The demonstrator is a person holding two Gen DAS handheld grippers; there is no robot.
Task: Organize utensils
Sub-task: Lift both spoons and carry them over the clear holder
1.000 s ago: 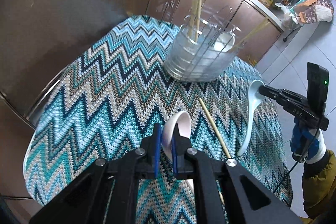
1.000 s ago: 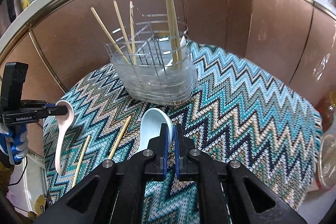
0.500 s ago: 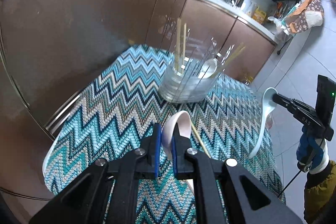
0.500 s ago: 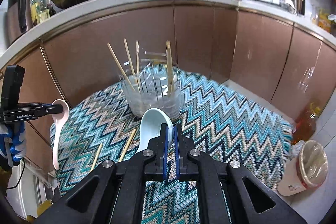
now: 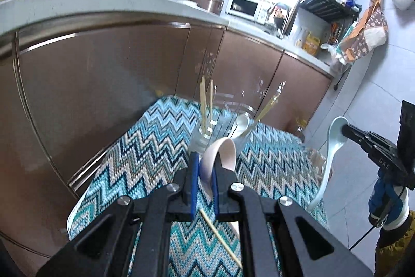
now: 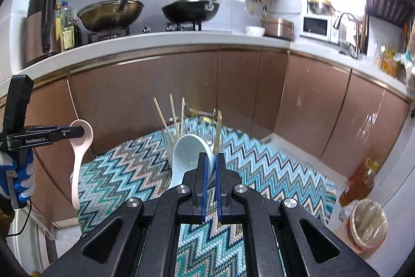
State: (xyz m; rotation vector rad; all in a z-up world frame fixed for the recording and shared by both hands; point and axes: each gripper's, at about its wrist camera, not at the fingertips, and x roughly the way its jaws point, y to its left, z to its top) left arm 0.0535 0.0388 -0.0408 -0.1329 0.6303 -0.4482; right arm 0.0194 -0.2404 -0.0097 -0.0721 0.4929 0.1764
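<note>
My left gripper (image 5: 205, 165) is clamped on the bowl rim of a pink spoon (image 5: 220, 155). My right gripper (image 6: 211, 168) is clamped on a pale blue spoon (image 6: 190, 155). Both spoons hang clear above the zigzag tablecloth (image 6: 272, 168). Beyond them, the clear utensil holder (image 5: 223, 126) stands with chopsticks (image 6: 171, 116) upright inside. One loose chopstick (image 5: 220, 238) lies on the cloth.
</note>
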